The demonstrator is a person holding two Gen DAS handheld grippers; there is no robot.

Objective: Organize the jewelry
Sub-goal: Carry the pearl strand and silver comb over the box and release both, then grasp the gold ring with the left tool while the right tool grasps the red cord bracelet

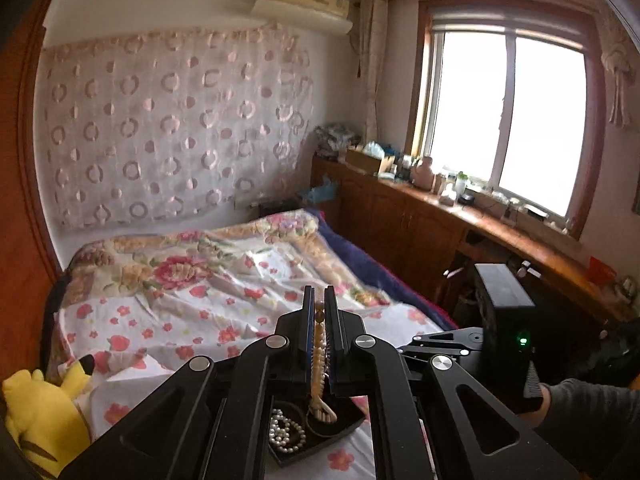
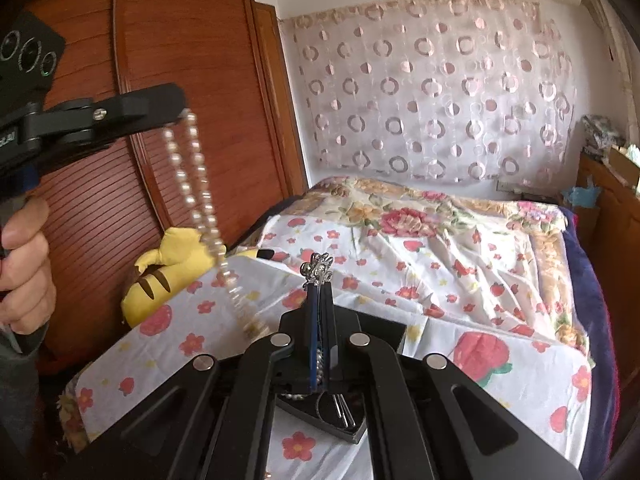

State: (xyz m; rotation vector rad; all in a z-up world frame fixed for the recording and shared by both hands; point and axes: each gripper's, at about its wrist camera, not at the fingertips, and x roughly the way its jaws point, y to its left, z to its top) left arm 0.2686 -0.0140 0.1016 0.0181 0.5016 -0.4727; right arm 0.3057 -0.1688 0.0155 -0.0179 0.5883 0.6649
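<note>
A: Left wrist view first. What are the left tongs (image 1: 319, 300) doing?

B: Clenched on a cream bead necklace (image 1: 319, 360). The string runs back between the two pads and its loose end droops over a dark heart-shaped tray (image 1: 288, 458) on the bed (image 1: 200, 304). A white pearl strand (image 1: 286, 432) lies coiled in the tray's left half.

A: Anything else nearby?

B: A yellow plush toy (image 1: 40, 420) at the lower left, and the body of the right tongs at the right edge, with a sleeve (image 1: 592, 412) behind it.

A: Now the right wrist view.

B: The right tongs (image 2: 319, 292) are clenched on a silver ornament (image 2: 318, 269) that sticks up past the tips; a fine beaded piece sits between the pads lower down. Below them, the tray (image 2: 352, 432) holds thin silver pins.

A: And the other tool?

B: The left tongs (image 2: 178, 114) are raised at the upper left in a hand (image 2: 24, 264), before a wooden wardrobe (image 2: 180, 80). The necklace (image 2: 200, 200) hangs from their tip in a long doubled loop, its lower end blurred, above the bed (image 2: 440, 280) near the plush toy (image 2: 168, 276).
</note>
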